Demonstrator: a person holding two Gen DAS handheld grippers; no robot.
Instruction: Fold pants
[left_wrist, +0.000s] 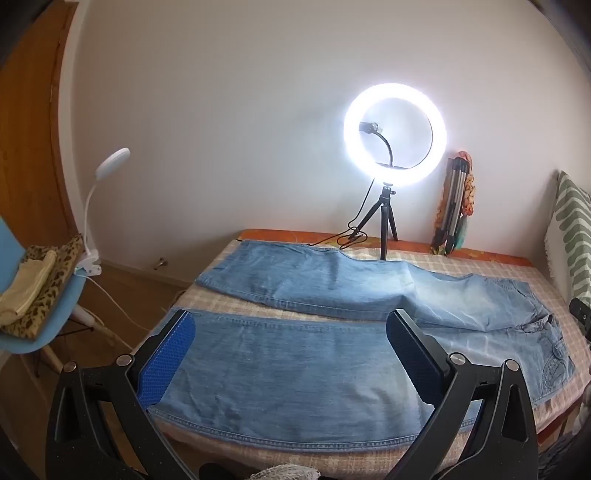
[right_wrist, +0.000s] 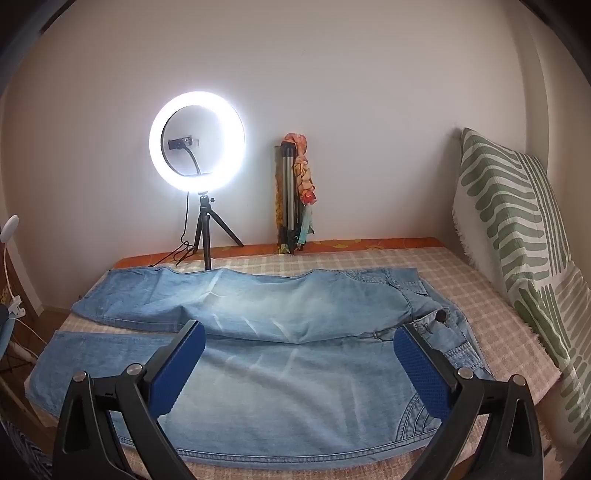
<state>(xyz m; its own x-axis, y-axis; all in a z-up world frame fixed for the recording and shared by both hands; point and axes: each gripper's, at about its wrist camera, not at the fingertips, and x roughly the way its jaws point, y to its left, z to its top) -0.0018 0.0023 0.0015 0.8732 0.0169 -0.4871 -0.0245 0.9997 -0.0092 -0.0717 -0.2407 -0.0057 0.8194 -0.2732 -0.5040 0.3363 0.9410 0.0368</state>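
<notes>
Jeans (left_wrist: 295, 373) lie flat on the bed (right_wrist: 480, 295), legs apart for folding; both tongs, left (left_wrist: 291, 354) and right (right_wrist: 299, 365), hover wide open, holding nothing.

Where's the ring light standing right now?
The ring light stands lit on its small tripod at the bed's far edge against the wall, just behind the jeans, left of the folded tripod leaning there.

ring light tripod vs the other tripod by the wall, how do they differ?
The ring light tripod is black, legs spread, standing on the bed by itself; the second tripod is silver, legs folded together, leaning against the wall. The ring light tripod carries a lit ring light; the second tripod carries no device, only a colourful cloth draped on it. Both sit at the bed's far edge, behind the jeans.
</notes>
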